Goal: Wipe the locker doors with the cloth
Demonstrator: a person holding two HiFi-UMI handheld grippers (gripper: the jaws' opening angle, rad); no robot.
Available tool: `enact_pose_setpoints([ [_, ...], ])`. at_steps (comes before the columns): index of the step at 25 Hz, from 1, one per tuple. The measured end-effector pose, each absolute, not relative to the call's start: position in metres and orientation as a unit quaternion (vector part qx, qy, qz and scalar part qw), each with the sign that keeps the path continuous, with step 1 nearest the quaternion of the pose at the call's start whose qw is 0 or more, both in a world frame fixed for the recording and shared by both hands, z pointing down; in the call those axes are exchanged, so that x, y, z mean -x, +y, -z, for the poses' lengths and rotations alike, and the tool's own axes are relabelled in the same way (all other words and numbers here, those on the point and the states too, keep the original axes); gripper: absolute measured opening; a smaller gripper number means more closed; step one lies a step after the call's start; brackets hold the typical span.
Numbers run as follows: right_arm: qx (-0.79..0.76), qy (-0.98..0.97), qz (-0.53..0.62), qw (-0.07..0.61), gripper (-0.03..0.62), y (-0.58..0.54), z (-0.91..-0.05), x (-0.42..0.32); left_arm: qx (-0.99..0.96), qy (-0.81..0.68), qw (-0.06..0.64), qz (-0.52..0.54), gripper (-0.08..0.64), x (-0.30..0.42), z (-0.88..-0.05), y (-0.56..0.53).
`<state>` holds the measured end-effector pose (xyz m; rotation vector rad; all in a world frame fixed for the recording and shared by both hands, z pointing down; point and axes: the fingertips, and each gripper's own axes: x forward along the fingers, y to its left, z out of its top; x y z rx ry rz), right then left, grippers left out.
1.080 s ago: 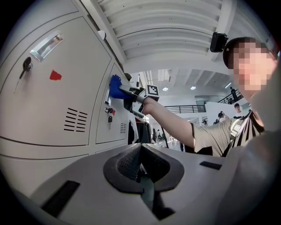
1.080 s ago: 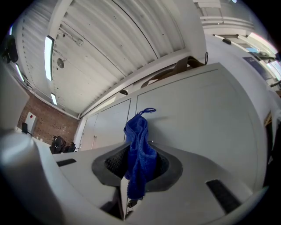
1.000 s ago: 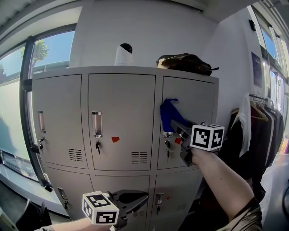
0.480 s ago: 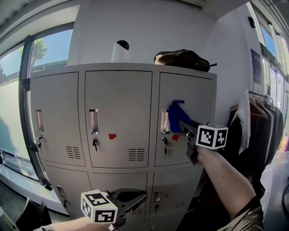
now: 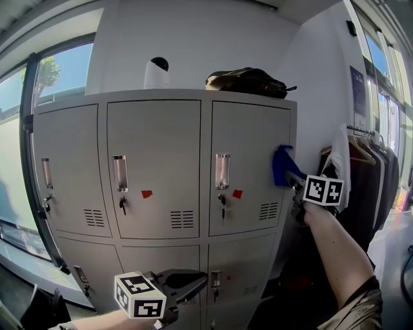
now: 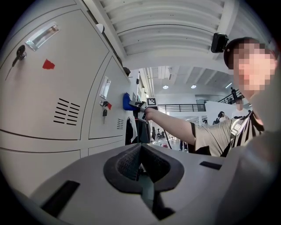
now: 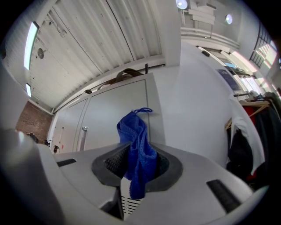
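Bright daylight pours through the tall window (image 5: 55, 71) at the head view's left, lighting the grey lockers (image 5: 158, 167) evenly with only faint shadows. Ceiling lamps (image 7: 181, 4) glare in the right gripper view, where the blue cloth (image 7: 137, 149) looks sharp. Fisheye bowing bends every view, and both gripper views darken at their rounded corners.

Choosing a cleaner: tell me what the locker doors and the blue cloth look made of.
The locker doors: probably painted sheet metal, matte light grey; flat panels with punched vent slots suggest it. The blue cloth: apparently microfibre or terry; fuzzy nubby surface, limp folds, small hanging loop.
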<state>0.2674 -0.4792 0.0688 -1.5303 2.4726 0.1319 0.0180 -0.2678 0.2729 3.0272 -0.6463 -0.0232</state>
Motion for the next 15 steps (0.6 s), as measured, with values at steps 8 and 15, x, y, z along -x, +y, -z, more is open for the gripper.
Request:
enact_pose_setpoints([
  [8,0.546,0.828,-0.039,0.125,0.078,-0.477,-0.077,-0.292,-0.978,-0.206,0.023,0.003,0.008,-0.028,-0.275,-0.267],
  [15,0.454,0.880,-0.072,0.118,0.078,-0.443,-0.071,-0.193,-0.978,-0.207,0.019,0.004,0.008,-0.024,-0.275,-0.263],
])
